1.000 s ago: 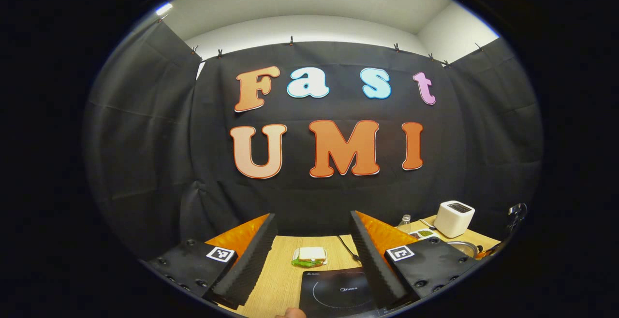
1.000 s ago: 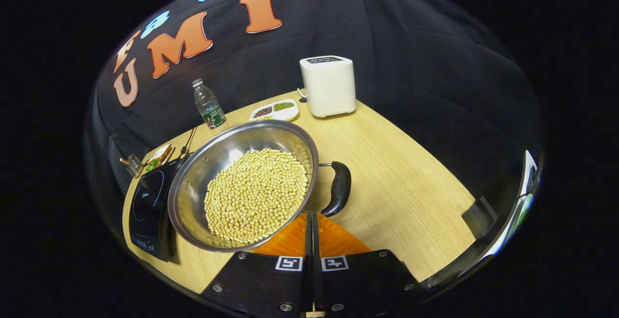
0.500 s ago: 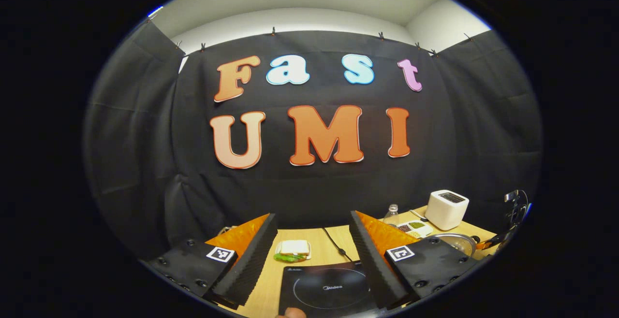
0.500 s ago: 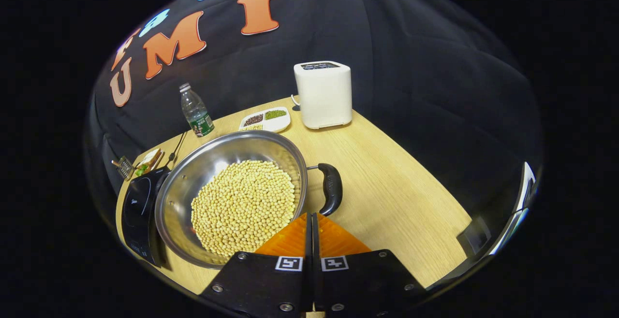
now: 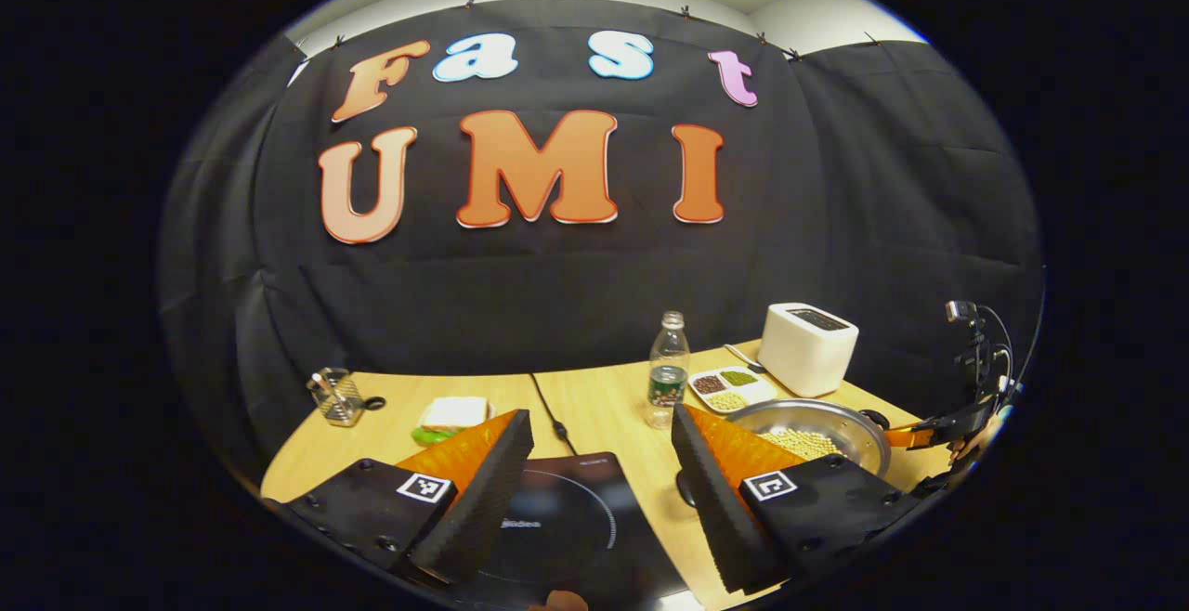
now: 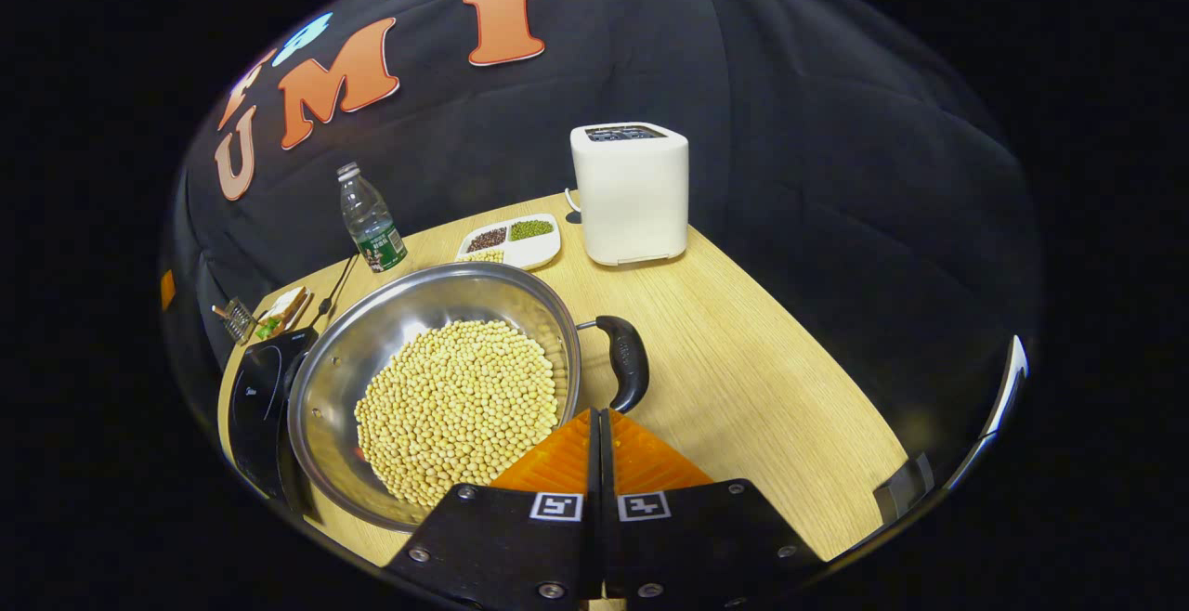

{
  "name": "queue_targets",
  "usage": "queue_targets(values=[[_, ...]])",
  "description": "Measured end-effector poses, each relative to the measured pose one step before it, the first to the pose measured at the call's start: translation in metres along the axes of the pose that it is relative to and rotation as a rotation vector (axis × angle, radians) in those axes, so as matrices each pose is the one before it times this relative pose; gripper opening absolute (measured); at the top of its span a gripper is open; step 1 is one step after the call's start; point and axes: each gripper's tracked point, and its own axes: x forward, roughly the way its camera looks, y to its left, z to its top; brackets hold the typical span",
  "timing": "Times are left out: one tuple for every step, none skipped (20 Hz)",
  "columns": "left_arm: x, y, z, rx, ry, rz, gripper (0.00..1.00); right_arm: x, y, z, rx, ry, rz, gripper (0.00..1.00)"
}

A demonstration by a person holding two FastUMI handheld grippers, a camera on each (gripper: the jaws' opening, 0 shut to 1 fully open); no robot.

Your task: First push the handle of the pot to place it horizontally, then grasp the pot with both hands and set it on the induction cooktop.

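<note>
right gripper (image 6: pixel 599 425) has its two fingers pressed flat together with nothing between them, its tip just beside the lower end of the pot's black handle (image 6: pixel 629 362), though contact can't be told. left gripper (image 5: pixel 602 462) is spread wide and holds nothing, hovering over the induction cooktop (image 5: pixel 557 523) at the near edge of the tabletop (image 6: pixel 743 351). the pot (image 6: pixel 437 388), a shallow steel pan full of pale beans, sits on the tabletop right beside the cooktop's right edge, not on it. judging by this, the task is in its first step: the handle is being nudged round, or about to be, and whether it counts as horizontal yet is hard to say. still left are the two-gripper grasp, the lift and setting the pot on the cooktop. toaster (image 6: pixel 632 191), water bottle (image 6: pixel 369 217) and a divided dish of beans (image 6: pixel 511 240) stand toward the far edge
</note>
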Motion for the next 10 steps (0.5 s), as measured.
queue_targets(values=[[0.00831, -0.01049, -0.01171, 0.00810, 0.02040, -0.01214, 0.99, 0.00082, -0.00098, 0.00108, -0.00862, 0.00187, 0.00358, 0.00], [0.00673, -0.01170, -0.01257, 0.00193, 0.02359, -0.01598, 1.00, 0.00152, 0.00006, 0.00151, -0.00778, 0.00116, 0.00277, 0.00], [0.00776, -0.00983, -0.01105, -0.00963, 0.02309, -0.01520, 0.99, 0.00254, 0.00014, 0.00231, -0.00405, 0.00067, 0.00261, 0.00], [0.00647, -0.01016, -0.01474, -0.01171, 0.02912, -0.01018, 0.98, 0.00143, -0.00033, 0.00198, -0.00180, -0.00078, 0.00370, 0.00], [0.00390, -0.00756, -0.01161, -0.00801, 0.03197, -0.00673, 0.99, 0.00219, 0.00028, 0.00141, 0.00056, -0.00127, 0.00421, 0.00], [0.00419, -0.00582, -0.00662, -0.00309, 0.01671, -0.00840, 0.99, 0.00173, -0.00029, 0.00180, 0.00142, -0.00121, 0.00398, 0.00], [0.00466, -0.00349, -0.00522, -0.00338, 0.01423, -0.00132, 0.99, 0.00159, 0.00036, 0.00118, 0.00146, -0.00029, 0.00328, 0.00], [0.00490, -0.00284, -0.00526, -0.00440, 0.01160, -0.00351, 0.99, 0.00058, -0.00188, 0.00064, 0.00518, 0.00188, -0.00391, 0.00], [0.00497, -0.00251, -0.00429, -0.00789, 0.01317, 0.00142, 0.99, 0.00037, -0.00351, 0.00066, 0.00518, 0.00071, -0.00785, 0.00], [0.00445, -0.00128, -0.00418, -0.00988, 0.00931, 0.00282, 0.99, -0.00074, -0.00289, 0.00137, 0.00718, -0.00259, -0.00624, 0.00]])
